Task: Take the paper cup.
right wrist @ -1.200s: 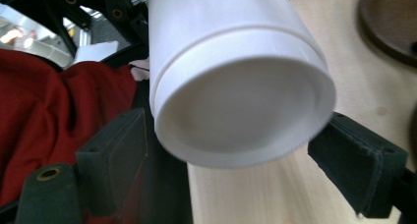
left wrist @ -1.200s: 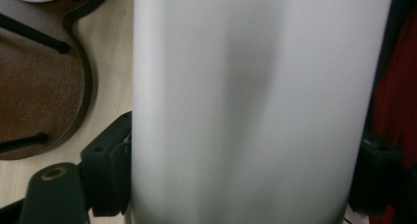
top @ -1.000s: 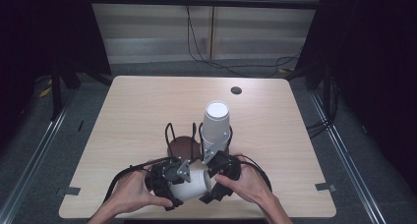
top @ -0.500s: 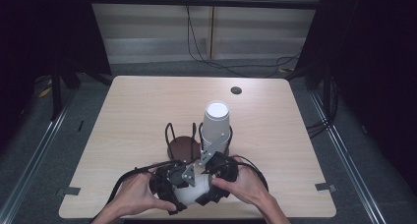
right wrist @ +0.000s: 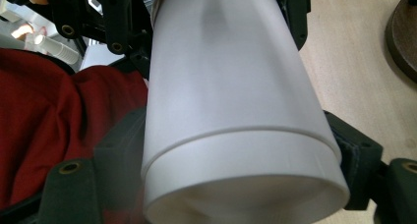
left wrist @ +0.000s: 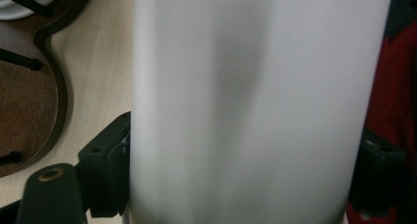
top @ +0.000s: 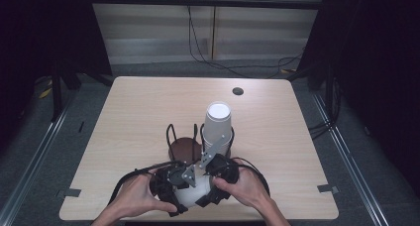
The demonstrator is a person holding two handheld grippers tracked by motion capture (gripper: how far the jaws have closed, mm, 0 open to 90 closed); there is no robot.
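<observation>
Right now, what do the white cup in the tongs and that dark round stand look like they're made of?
The cup looks like matte white paper or thin plastic: smooth wall, stepped band near the rim. The stand seems a dark brown wooden base, faint grain, with thin black wire loops, probably metal.

No legible text, label, brand, number or sign anywhere. White cup (left wrist: pixel 246 106) held between the grippers: wall plain and unprinted in both gripper views, also at its stepped band in the right gripper view. Second white cup (top: pixel 217 124), standing in the wire holder (top: pixel 198 141): plain side, plain top. Wooden table (top: pixel 148 107): bare grain, no sticker or mark; the small dark round spot (top: pixel 237 91) near its far edge carries no lettering that can be made out, though it is perhaps too small to judge. Black jaw blocks: screw holes, no markings.
</observation>
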